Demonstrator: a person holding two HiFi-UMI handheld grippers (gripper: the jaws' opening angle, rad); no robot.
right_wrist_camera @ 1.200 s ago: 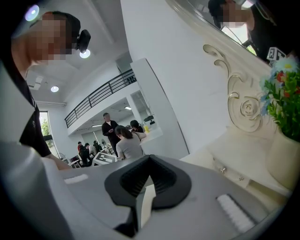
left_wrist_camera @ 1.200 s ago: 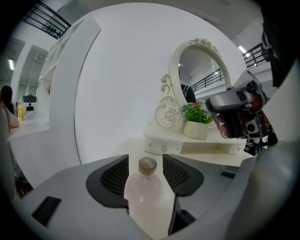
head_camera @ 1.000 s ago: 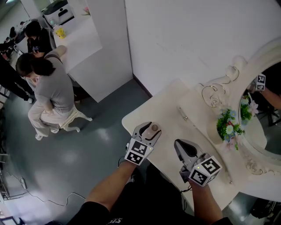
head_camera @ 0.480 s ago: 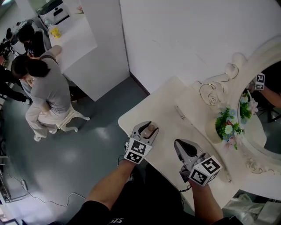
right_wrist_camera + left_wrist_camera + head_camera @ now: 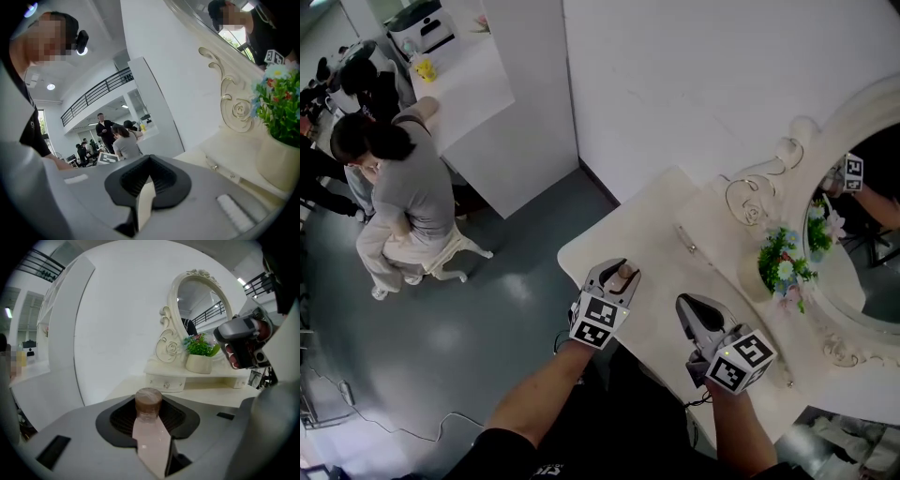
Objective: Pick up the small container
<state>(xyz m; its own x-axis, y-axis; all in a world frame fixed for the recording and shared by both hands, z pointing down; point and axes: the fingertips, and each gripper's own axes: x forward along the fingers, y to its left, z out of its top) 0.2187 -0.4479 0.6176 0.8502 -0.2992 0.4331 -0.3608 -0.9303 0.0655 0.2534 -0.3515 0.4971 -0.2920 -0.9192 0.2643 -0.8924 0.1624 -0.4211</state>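
Note:
The small container (image 5: pixel 625 273), a pale pink bottle with a brown cap (image 5: pixel 148 401), stands near the left front edge of the cream dressing table (image 5: pixel 661 230). My left gripper (image 5: pixel 619 278) has it between its jaws, which are closing; the dark pads flank the cap, and I see no firm press on it. In the left gripper view (image 5: pixel 149 417) the pink body fills the gap. My right gripper (image 5: pixel 699 316) hovers over the table to the right, empty, its jaws only a narrow slit apart (image 5: pixel 147 182).
An ornate white mirror (image 5: pixel 825 150) rises at the table's right, with a potted flower plant (image 5: pixel 783 267) on its drawer shelf (image 5: pixel 712 234). People (image 5: pixel 403 192) sit and stand at the far left by a white counter (image 5: pixel 464 84). Grey floor lies below the table's left edge.
The left gripper's jaws have drawn in around the container. The head camera shifted slightly; both grippers stay almost where they were.

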